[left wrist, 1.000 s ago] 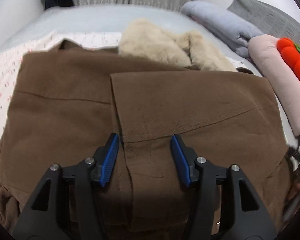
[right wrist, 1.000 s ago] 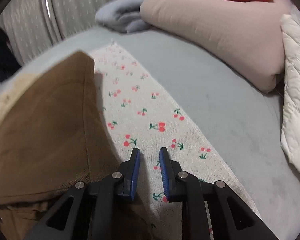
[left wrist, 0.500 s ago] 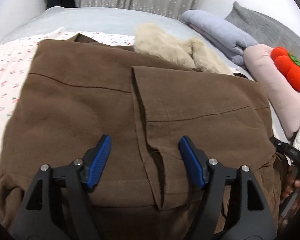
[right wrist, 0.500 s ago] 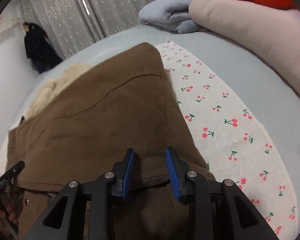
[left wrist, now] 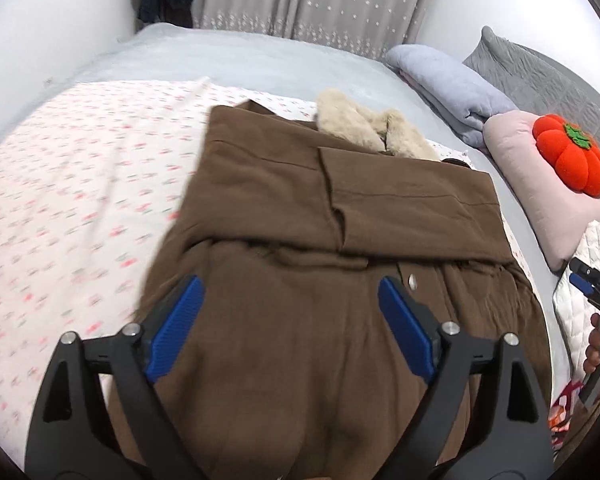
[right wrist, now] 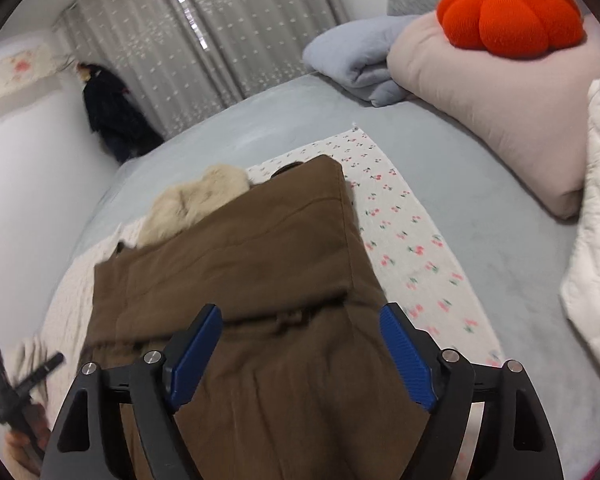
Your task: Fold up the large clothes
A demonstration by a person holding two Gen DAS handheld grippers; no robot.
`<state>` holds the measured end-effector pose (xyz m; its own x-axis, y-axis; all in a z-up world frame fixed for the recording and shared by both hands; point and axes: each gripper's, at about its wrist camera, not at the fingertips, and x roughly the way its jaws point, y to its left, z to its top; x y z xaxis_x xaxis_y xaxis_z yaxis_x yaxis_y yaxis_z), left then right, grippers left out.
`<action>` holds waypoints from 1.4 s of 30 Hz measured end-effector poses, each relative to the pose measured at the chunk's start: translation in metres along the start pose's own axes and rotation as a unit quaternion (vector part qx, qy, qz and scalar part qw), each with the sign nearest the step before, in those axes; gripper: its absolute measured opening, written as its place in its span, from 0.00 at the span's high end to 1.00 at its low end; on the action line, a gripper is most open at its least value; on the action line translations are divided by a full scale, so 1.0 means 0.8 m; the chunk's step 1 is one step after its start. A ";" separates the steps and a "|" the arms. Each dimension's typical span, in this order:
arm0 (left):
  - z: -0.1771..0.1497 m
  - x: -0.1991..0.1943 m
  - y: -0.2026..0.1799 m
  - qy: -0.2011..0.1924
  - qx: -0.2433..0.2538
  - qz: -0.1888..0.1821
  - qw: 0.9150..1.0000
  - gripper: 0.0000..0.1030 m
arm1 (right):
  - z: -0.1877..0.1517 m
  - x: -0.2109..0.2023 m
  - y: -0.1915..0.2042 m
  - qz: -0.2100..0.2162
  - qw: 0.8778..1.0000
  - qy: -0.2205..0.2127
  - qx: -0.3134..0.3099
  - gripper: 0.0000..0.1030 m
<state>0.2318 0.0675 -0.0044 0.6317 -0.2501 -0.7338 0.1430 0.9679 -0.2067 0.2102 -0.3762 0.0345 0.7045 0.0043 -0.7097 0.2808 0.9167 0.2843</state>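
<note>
Brown coat [left wrist: 300,264], partly folded, lies on a cherry-print cloth [left wrist: 80,200] spread over the grey bed [left wrist: 228,56]. Its upper part is doubled over in a thick fold, and a beige fur collar [left wrist: 360,128] sticks out at the far end. A metal snap [left wrist: 412,281] shows just below the fold.

Left gripper [left wrist: 292,328] hangs above the coat's near half. Its jaws have just been opening and now stand wide, with coat cloth seen below the gap but not pinched. Right gripper [right wrist: 300,344] is likewise over the coat by the fold edge; its jaws have just been opening too, now wide and gripping nothing.

Beside the cloth sit a pink pillow [right wrist: 480,100] with an orange pumpkin cushion [right wrist: 508,12] on it, and a rolled blue blanket [right wrist: 352,60]. White quilt [right wrist: 596,240] lies at the right edge.
</note>
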 end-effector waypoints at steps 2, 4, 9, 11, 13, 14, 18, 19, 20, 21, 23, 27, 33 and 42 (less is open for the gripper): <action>-0.019 -0.027 0.014 -0.014 -0.006 0.009 1.000 0.08 | -0.016 -0.023 -0.007 -0.008 1.000 -0.002 -0.011 0.17; -0.038 -0.048 0.028 -0.025 -0.010 0.014 1.000 0.08 | -0.034 -0.041 -0.018 0.000 1.000 0.004 -0.007 0.17; -0.090 -0.071 0.062 -0.009 -0.023 0.001 1.000 0.07 | -0.078 -0.073 -0.042 0.027 0.999 0.028 -0.011 0.16; -0.110 -0.072 0.081 0.005 -0.036 -0.017 0.999 0.07 | -0.097 -0.078 -0.053 0.039 0.998 0.041 -0.018 0.16; -0.126 -0.069 0.099 0.027 -0.046 -0.019 0.998 0.07 | -0.115 -0.078 -0.066 0.045 0.997 0.063 -0.020 0.16; -0.135 -0.068 0.110 0.039 -0.051 -0.019 0.998 0.07 | -0.121 -0.078 -0.070 0.043 0.996 0.070 -0.021 0.16; -0.160 -0.067 0.150 0.070 -0.089 -0.048 0.992 0.07 | -0.143 -0.084 -0.102 0.051 0.995 0.088 -0.017 0.16; -0.164 -0.067 0.157 0.077 -0.100 -0.063 0.990 0.07 | -0.148 -0.086 -0.108 0.057 0.994 0.091 -0.013 0.16; -0.170 -0.067 0.169 0.086 -0.115 -0.084 0.986 0.07 | -0.153 -0.086 -0.117 0.069 0.993 0.095 -0.006 0.16; -0.175 -0.066 0.175 0.092 -0.123 -0.095 0.984 0.07 | -0.158 -0.087 -0.124 0.081 0.992 0.100 0.000 0.16; -0.183 -0.062 0.188 0.103 -0.136 -0.119 0.978 0.07 | -0.166 -0.087 -0.137 0.105 0.988 0.110 0.014 0.16; -0.199 -0.047 0.203 0.135 -0.154 -0.176 0.963 0.07 | -0.179 -0.076 -0.161 0.149 0.979 0.132 0.053 0.16; -0.210 -0.044 0.214 0.132 -0.174 -0.273 0.937 0.07 | -0.196 -0.058 -0.176 0.206 0.959 0.171 0.089 0.20; -0.235 -0.054 0.196 0.162 -0.119 -0.329 0.923 0.07 | -0.229 -0.056 -0.177 0.277 0.933 0.212 0.094 0.31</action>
<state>0.0838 0.2250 -0.1269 0.2013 -0.8140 -0.5449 0.2185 0.5796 -0.7850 0.0194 -0.4331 -0.0920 0.4659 0.6498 -0.6006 0.0878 0.6415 0.7621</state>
